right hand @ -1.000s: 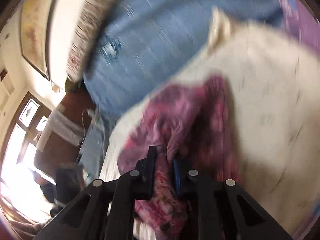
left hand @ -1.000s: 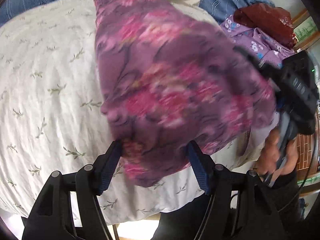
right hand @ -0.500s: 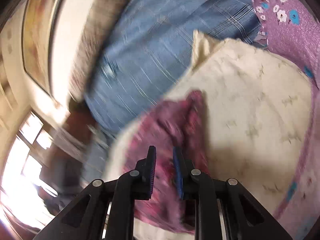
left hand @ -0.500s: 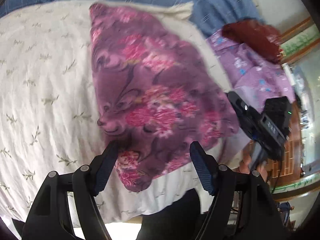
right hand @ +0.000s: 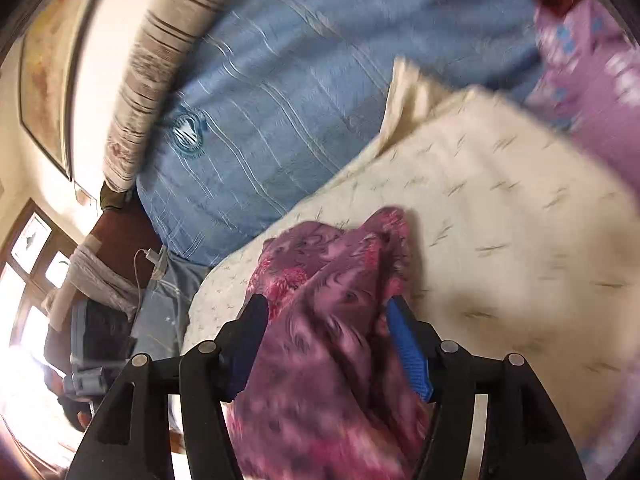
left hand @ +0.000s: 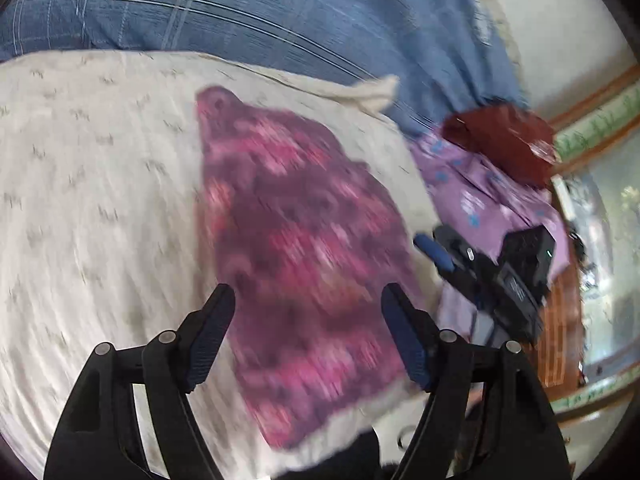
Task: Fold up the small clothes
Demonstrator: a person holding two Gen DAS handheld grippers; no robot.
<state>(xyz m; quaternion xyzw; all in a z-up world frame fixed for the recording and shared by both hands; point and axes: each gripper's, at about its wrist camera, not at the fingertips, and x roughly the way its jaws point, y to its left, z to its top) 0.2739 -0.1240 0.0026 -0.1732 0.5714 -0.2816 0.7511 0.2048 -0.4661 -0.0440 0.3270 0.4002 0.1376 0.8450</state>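
A purple garment with pink flowers [left hand: 304, 240] lies spread on a cream, leaf-printed pillow [left hand: 100, 200]. My left gripper [left hand: 307, 292] hovers open above the garment's near half and touches nothing. One blue finger [left hand: 436, 256] of the right gripper reaches in at the garment's right edge. In the right wrist view the garment [right hand: 328, 360] bunches up between the jaws of my right gripper [right hand: 326, 304]. Those jaws are opening, and the cloth lies loose between the blue pads. The cream pillow [right hand: 500, 220] stretches away beyond it.
A blue striped bedcover [left hand: 280, 12] lies behind the pillow. A lilac flowered cloth [left hand: 480, 188] and a dark red bag [left hand: 500, 140] sit at the right. The pillow's near edge drops off below the garment. A white charger and cable [right hand: 156, 260] lie at the left.
The garment has come down from mid-air and now lies on the pillow. My right gripper's jaws have gone from pinching the cloth to spread apart. The left gripper has drawn back and up.
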